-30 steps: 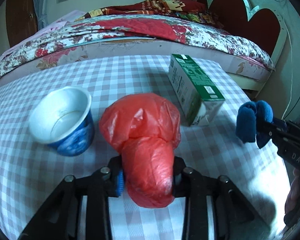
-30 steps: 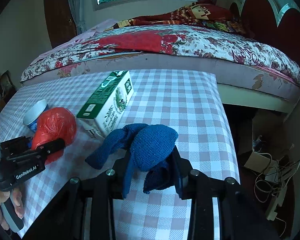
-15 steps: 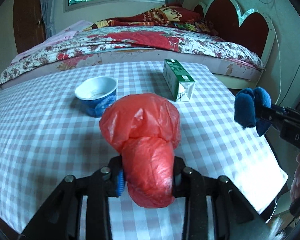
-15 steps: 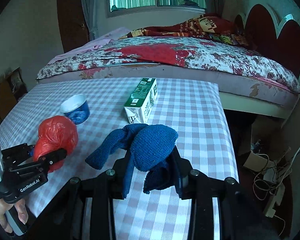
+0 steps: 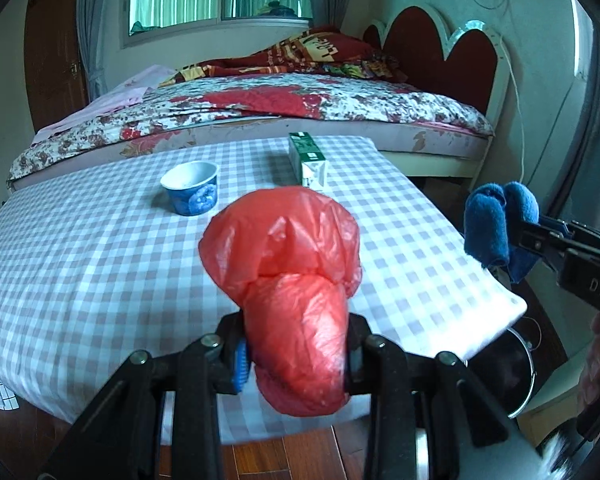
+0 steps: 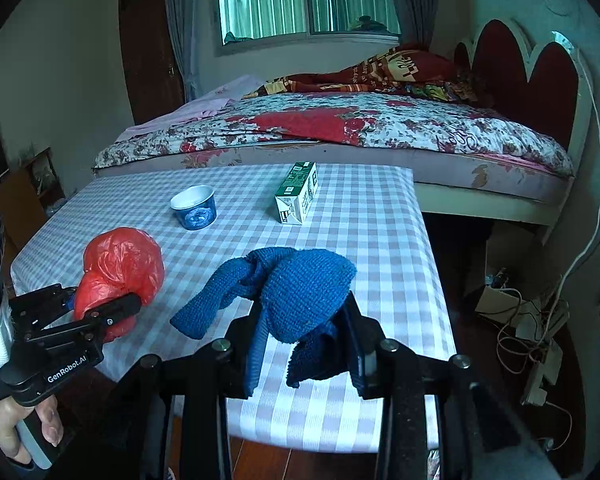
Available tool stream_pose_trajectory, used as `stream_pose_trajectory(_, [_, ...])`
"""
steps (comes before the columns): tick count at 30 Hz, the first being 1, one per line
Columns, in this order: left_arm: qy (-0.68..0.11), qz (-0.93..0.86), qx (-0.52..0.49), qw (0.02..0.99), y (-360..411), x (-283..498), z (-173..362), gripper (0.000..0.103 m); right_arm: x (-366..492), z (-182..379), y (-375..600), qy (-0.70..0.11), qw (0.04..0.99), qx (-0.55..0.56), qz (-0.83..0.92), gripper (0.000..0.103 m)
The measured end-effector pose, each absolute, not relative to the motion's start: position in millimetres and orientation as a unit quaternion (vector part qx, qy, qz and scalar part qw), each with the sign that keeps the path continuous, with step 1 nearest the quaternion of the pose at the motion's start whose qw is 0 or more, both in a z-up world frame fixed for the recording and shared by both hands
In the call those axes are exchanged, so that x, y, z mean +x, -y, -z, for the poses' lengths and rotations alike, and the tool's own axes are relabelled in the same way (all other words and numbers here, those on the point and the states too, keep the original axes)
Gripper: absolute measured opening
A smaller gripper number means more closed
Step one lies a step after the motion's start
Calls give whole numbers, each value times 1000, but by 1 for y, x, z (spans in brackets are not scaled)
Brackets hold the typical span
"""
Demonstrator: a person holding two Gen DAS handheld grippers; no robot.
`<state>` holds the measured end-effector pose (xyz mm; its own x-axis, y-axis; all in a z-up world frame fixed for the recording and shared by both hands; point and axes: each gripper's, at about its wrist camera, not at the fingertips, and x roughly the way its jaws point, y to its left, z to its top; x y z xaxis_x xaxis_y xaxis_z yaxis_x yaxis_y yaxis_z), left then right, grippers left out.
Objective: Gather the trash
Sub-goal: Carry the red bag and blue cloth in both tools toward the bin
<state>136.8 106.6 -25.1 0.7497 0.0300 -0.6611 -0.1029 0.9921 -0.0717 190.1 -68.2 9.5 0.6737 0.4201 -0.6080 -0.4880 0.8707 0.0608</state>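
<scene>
Premises: a bedroom in a home. A bed (image 6: 380, 132) with a floral cover, bright blankets and a scalloped red headboard (image 6: 532, 80) runs along the far edge of a checked-cloth surface (image 6: 380, 240). A curtained window (image 6: 300, 0) sits above the bed, a dark wooden door (image 6: 152, 48) beside it. Wood floor (image 6: 308, 464); tangled cables (image 6: 532, 320) by the wall.

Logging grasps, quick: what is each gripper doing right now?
Left gripper: shut on the red plastic bag.
Right gripper: shut on the blue knitted cloth.
</scene>
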Motion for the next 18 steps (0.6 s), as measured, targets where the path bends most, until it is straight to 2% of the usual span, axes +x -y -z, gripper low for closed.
stream_pose_trajectory(18, [-366, 71, -23, 928, -12, 112, 37, 34, 127, 15, 156, -340, 921, -17, -188, 36])
